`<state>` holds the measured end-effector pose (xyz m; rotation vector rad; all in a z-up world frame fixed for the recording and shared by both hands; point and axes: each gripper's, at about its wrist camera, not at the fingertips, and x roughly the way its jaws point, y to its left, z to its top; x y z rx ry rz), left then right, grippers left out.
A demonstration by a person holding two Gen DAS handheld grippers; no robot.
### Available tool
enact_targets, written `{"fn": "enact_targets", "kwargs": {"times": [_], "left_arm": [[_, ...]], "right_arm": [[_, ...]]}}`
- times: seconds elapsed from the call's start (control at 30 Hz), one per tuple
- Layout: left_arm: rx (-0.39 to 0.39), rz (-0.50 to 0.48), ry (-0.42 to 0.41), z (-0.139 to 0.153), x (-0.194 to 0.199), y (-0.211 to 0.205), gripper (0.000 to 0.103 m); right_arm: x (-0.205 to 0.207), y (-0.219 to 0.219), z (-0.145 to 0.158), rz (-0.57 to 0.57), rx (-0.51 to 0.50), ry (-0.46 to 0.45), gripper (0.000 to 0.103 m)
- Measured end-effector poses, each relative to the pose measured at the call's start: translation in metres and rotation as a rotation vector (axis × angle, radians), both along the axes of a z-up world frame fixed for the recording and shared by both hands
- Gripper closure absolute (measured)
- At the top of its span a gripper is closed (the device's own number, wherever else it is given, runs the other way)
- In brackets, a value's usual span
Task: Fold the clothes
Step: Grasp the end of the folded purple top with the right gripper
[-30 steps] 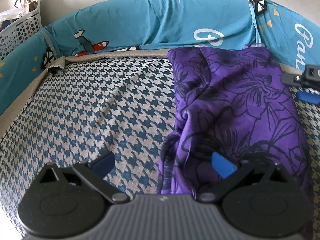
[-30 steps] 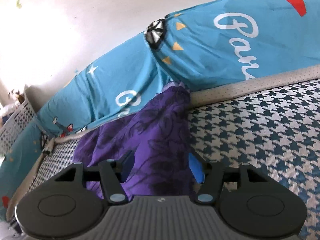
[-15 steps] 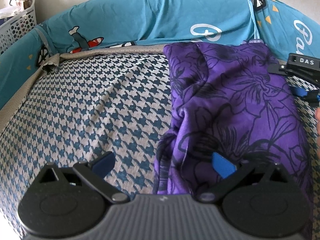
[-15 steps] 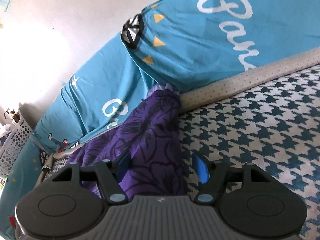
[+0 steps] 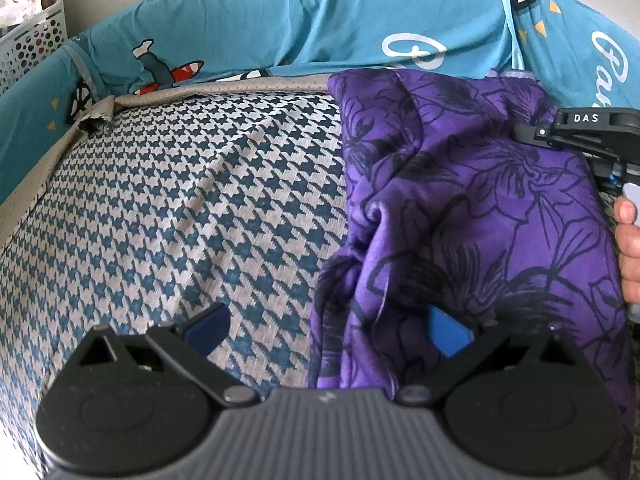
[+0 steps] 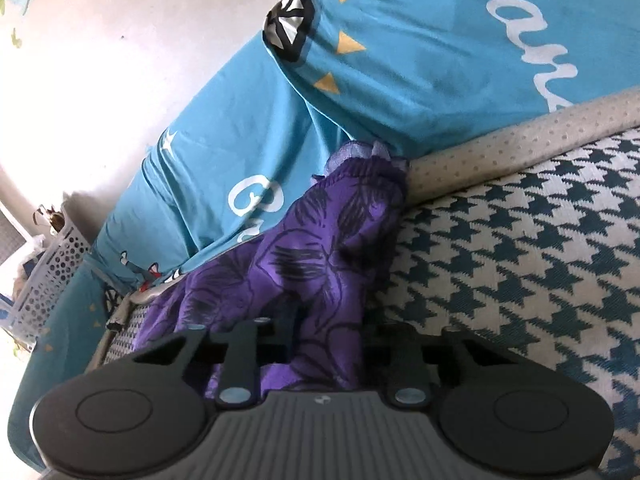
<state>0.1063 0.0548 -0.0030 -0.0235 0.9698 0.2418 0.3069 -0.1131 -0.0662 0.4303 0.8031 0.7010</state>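
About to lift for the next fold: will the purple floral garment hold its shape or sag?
Probably sag: the purple floral garment lies in soft wrinkles and bunches near the left tool. It looks thin and light, draping around the right tool. It may slip; the sheen suggests smooth fabric.

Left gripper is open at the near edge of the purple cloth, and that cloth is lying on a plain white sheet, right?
Not quite. The left gripper is open at the near edge of the purple cloth, but the cloth lies on a blue-and-white houndstooth mat, not a plain white sheet. The left wrist view shows it.
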Motion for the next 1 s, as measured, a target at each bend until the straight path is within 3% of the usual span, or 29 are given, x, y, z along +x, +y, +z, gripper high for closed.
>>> {"fn": "enact_targets", "kwargs": {"times": [0.37, 0.63, 0.9, 1.0], "left_arm": [[0.031, -0.040, -0.037, 0.006, -0.001, -0.014, 0.000], [0.025, -0.115, -0.099, 0.014, -0.008, -0.025, 0.000], [0.021, -0.180, -0.121, 0.012, -0.012, -0.041, 0.000], [0.023, -0.186, -0.106, 0.008, -0.011, -0.047, 0.000]], "right_arm": [[-0.023, 0.001, 0.035, -0.089, -0.045, -0.067, 0.089], [-0.038, -0.030, 0.069, -0.240, -0.079, -0.098, 0.096], [-0.049, -0.072, 0.075, -0.283, -0.104, -0.096, 0.098], [-0.044, -0.089, 0.062, -0.286, -0.077, -0.018, 0.093]]}}
